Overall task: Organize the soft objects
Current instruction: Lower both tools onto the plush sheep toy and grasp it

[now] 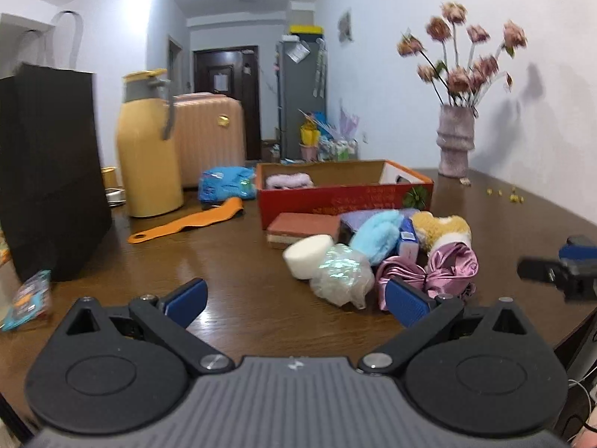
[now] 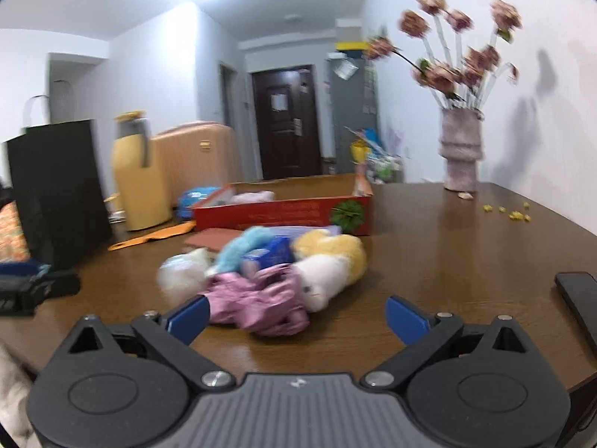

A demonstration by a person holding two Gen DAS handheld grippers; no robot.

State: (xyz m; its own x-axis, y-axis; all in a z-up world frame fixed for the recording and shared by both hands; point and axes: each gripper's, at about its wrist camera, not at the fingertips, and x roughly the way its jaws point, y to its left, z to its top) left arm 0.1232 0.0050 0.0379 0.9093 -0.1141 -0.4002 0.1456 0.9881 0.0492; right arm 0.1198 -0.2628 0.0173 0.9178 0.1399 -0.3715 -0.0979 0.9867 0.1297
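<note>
Left hand-held gripper [image 1: 294, 300]: spread wide, nothing between its blue pads, low over the bare tabletop [image 1: 231, 261].
Right hand-held gripper [image 2: 294, 317]: also spread wide and empty; the pink satin cloth [image 2: 257, 298] lies just ahead of it, nearer its left finger.
Soft pile: ahead and to the right of the left hand-held gripper, ahead and slightly left of the right one.
White sponge [image 1: 308, 254]: front left of the pile, touching the clear crinkled wrap [image 1: 341, 274].
Blue fluffy piece [image 1: 375, 237]: behind the wrap, beside a small blue carton [image 1: 408, 240].
Yellow-and-white plush toy [image 2: 332, 265]: on the pile's right side, against the satin cloth.
Brick-coloured sponge block [image 1: 304, 229]: behind the white sponge, just in front of the red box.
Red box [image 1: 343, 196]: beyond the pile, open on top, with a pale pink fuzzy item [image 1: 289, 180] inside at its far left.
Further left: orange strap [image 1: 186, 221], yellow flask [image 1: 147, 149], black paper bag [image 1: 48, 171].
Far right: vase of flowers [image 1: 456, 142] near the wall.
</note>
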